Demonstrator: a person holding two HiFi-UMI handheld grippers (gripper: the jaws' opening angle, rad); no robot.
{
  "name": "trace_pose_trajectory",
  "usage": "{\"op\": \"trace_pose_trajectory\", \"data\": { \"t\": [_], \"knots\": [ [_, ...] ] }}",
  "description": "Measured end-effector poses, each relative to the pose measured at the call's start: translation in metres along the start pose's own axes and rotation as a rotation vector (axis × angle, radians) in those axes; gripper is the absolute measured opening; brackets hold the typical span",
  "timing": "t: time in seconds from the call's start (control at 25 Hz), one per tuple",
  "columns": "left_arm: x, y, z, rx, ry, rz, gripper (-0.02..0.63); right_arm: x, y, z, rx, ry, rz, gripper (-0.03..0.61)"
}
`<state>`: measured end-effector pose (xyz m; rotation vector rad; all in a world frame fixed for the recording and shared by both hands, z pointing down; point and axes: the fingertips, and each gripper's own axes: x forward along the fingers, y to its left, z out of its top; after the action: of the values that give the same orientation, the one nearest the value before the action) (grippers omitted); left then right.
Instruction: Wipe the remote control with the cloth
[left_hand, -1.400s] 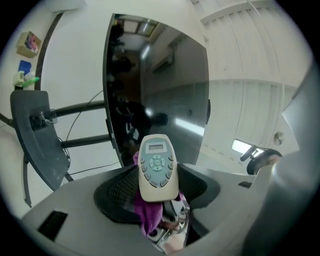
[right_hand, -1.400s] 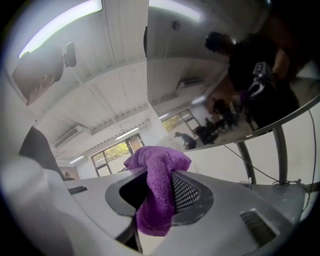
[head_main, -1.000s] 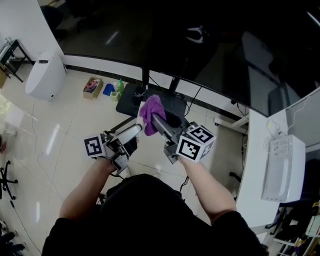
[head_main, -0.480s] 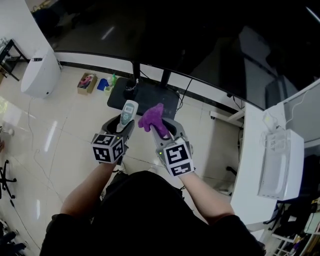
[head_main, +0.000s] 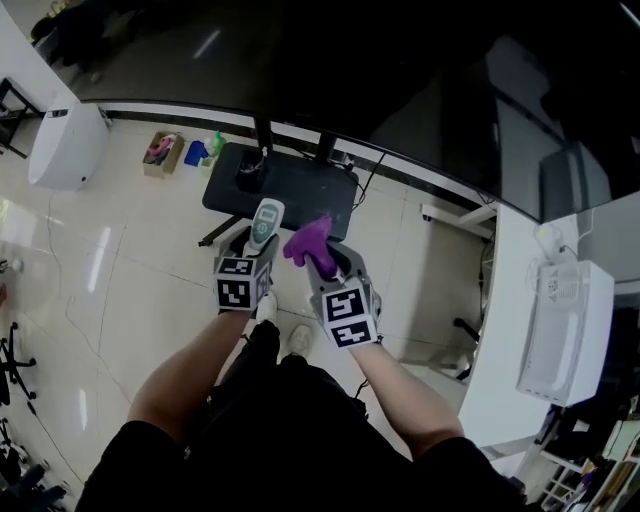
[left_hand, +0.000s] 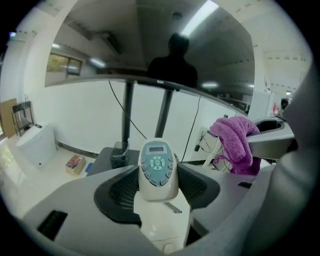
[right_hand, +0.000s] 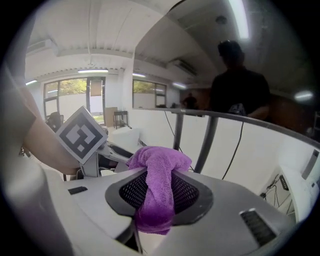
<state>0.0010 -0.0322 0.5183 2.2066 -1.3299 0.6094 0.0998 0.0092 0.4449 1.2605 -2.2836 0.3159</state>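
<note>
Standing upright in mid-air over the tiled floor (head_main: 120, 280), the remote control (head_main: 263, 222) is clamped by its lower body between the 2 jaws of the left hand-held gripper (head_main: 252, 246), its button face turned back toward that gripper's camera. It is a cream-white, smooth plastic oblong with a rounded head, a small grey display and a pale blue-grey ring of buttons. Just beside it, but apart from it by a narrow gap, the purple cloth (head_main: 310, 243) is pinched between the jaws of the right hand-held gripper (head_main: 325, 262). It is a soft, looped terry fabric, bunched into a thick fold that bulges beyond the jaw tips and hangs down between the dark perforated pads. Both objects appear to be secured and brought side by side, so the wiping pass itself looks about to start; no contact between cloth and remote shows here. The next move would call for swinging the protruding tuft across onto the button face and dragging it along the casing while the left grip holds firm. Beyond, a large glossy dark screen (head_main: 400, 70) rises on a flat black stand base (head_main: 290, 185), and a white desk (head_main: 500, 330) runs along the right.
</note>
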Motion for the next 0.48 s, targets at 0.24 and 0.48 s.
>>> {"op": "trace_pose_trajectory", "data": {
  "t": [0.24,0.48],
  "knots": [
    [0.104,0.016,-0.016,-0.018,0.127,-0.025,0.23,0.053,-0.044,-0.041,0.108,0.092,-0.088,0.133],
    [0.209,0.041,-0.051,0.016,0.213,-0.001,0.232,0.081,-0.067,-0.084,0.169,0.147,-0.126,0.133]
  ]
}}
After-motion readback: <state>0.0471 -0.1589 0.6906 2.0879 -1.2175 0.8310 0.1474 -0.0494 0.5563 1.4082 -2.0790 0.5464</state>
